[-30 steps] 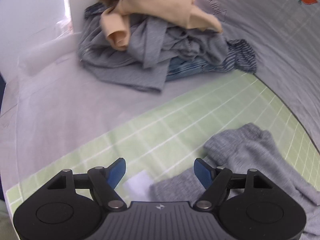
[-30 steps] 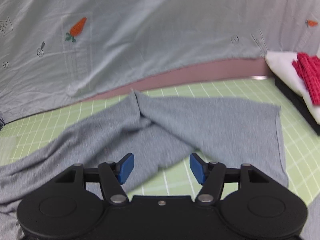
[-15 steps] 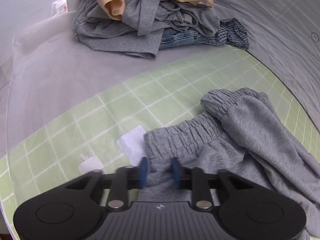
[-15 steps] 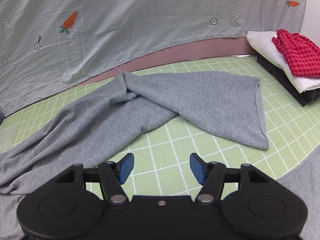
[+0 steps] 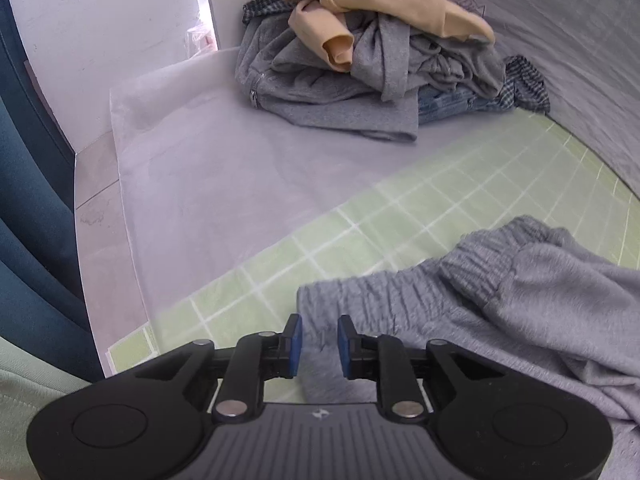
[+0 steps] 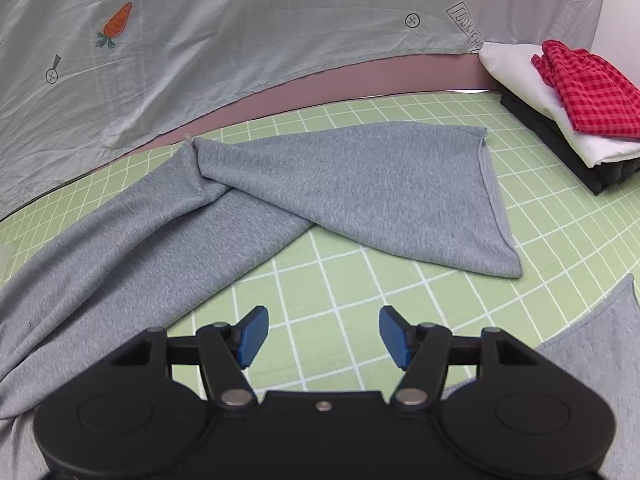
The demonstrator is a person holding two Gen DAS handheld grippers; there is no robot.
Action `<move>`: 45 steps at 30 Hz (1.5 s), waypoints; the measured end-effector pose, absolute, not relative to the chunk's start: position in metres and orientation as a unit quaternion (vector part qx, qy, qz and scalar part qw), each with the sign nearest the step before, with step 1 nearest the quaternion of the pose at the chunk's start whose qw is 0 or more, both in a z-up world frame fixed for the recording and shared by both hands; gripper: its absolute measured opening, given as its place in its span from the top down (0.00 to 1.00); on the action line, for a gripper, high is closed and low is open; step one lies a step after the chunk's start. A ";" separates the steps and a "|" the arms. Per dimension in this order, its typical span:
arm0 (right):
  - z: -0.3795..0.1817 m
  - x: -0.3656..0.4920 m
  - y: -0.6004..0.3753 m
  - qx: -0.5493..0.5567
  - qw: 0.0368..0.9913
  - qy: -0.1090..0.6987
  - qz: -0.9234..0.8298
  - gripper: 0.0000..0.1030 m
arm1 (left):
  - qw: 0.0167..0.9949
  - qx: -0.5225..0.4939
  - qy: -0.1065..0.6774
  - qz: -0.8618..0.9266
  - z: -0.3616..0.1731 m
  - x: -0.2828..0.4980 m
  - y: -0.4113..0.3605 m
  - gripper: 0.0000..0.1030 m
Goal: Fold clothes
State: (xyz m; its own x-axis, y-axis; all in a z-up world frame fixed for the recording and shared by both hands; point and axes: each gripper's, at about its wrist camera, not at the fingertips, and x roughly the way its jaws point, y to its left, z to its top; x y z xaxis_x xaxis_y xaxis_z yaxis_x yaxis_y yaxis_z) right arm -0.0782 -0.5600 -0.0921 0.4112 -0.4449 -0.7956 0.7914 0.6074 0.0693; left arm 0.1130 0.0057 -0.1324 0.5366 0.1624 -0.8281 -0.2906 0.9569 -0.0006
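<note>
Grey sweatpants [image 5: 520, 292] lie on the green grid mat [image 5: 460, 196]. Their elastic waistband bunches at the near left. My left gripper [image 5: 319, 344] is shut on the waistband corner, a fold of grey cloth pinched between the blue pads. In the right wrist view the pant legs [image 6: 340, 184] lie crossed on the green grid mat [image 6: 340, 280], one leg's hem pointing right. My right gripper [image 6: 322, 336] hovers open over bare mat, just in front of the legs, holding nothing.
A heap of unfolded clothes [image 5: 368, 60], grey, tan and denim, sits at the far left on a white sheet. A folded stack [image 6: 568, 100] with red checked cloth on top stands at the far right. A carrot-print sheet [image 6: 240, 40] drapes behind the mat.
My left gripper went from open to shut on the waistband corner, and has pulled it back and up. The right gripper stayed open and drew back from the legs.
</note>
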 end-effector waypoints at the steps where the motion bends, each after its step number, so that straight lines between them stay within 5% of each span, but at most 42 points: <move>1: -0.093 -0.077 -0.560 0.224 0.809 0.387 -0.381 0.40 | 0.880 -0.082 0.451 0.122 -0.125 0.117 0.003 0.70; 5: -0.096 -0.073 -0.560 0.220 0.808 0.394 -0.380 0.40 | 0.897 -0.114 0.424 0.055 -0.108 0.145 -0.019 0.70; 11: -0.103 -0.069 -0.561 0.223 0.802 0.402 -0.381 0.40 | 0.888 0.006 0.458 -0.043 -0.131 0.195 -0.092 0.70; 21: -0.108 -0.068 -0.564 0.221 0.794 0.413 -0.388 0.40 | 0.865 0.043 0.486 -0.114 -0.163 0.215 -0.135 0.70; 23: -0.109 -0.066 -0.563 0.217 0.795 0.416 -0.385 0.40 | 0.863 0.060 0.489 -0.112 -0.164 0.218 -0.140 0.77; 25: -0.109 -0.064 -0.562 0.213 0.796 0.418 -0.382 0.40 | 0.861 0.080 0.489 -0.113 -0.161 0.221 -0.143 0.97; 29: -0.108 -0.064 -0.564 0.212 0.795 0.417 -0.385 0.40 | 0.872 0.082 0.470 -0.114 -0.139 0.226 -0.141 0.98; 36: -0.107 -0.072 -0.573 0.220 0.790 0.410 -0.399 0.41 | 0.932 -0.076 0.353 -0.043 -0.085 0.266 -0.112 0.98; 39: -0.108 -0.076 -0.574 0.225 0.789 0.411 -0.397 0.42 | 0.941 -0.086 0.328 -0.013 -0.083 0.281 -0.118 0.94; 43: -0.105 -0.080 -0.574 0.220 0.792 0.409 -0.397 0.41 | 0.938 -0.071 0.340 -0.013 -0.087 0.267 -0.116 0.55; 45: -0.104 -0.081 -0.575 0.222 0.792 0.407 -0.398 0.41 | 0.932 -0.064 0.356 -0.012 -0.096 0.249 -0.105 0.48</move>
